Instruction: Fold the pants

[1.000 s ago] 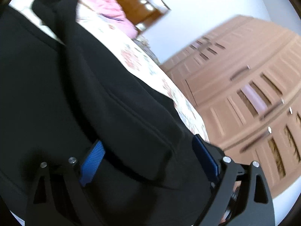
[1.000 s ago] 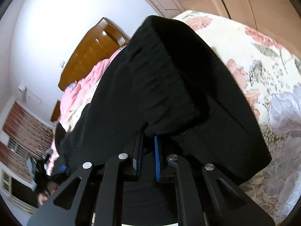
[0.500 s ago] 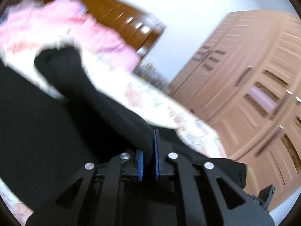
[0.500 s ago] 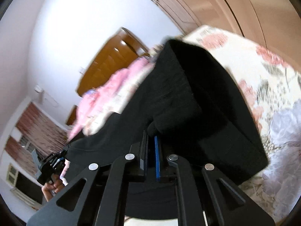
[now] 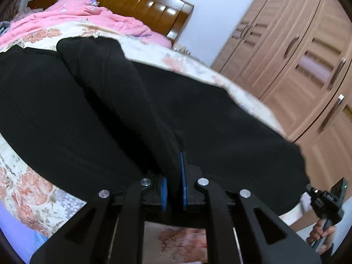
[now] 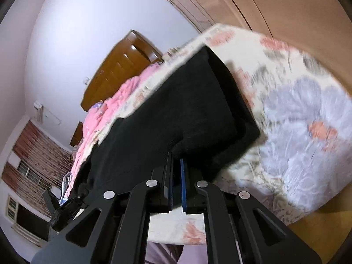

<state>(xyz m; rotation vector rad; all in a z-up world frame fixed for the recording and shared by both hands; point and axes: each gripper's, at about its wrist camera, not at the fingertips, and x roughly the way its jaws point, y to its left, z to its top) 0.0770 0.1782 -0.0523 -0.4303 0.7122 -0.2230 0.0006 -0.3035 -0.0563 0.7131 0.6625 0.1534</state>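
Note:
Black pants [image 5: 99,101] lie spread across a floral bedsheet [image 5: 28,187]. My left gripper [image 5: 173,176] is shut on a raised fold of the black cloth, which runs up and away from the blue pads [image 5: 183,176]. In the right wrist view the same pants [image 6: 187,110] stretch toward the far headboard, and my right gripper [image 6: 176,176] is shut on their near edge, lifted off the sheet [image 6: 297,121]. The right gripper's body [image 5: 325,200] and the hand that holds it show at the lower right of the left wrist view; the left gripper's body [image 6: 66,204] shows at the lower left of the right wrist view.
A pink quilt [image 5: 77,19] is bunched at the head of the bed under a dark wooden headboard [image 5: 136,2]. A tall wooden wardrobe [image 5: 303,61] stands along the right side. A window with a brick-pattern curtain [image 6: 35,165] lies at the left.
My left gripper went from wide open around the cloth to shut on a fold of it, then rolled level and pulled back. My right gripper kept its hold and drew the pants' edge toward the bed's near edge.

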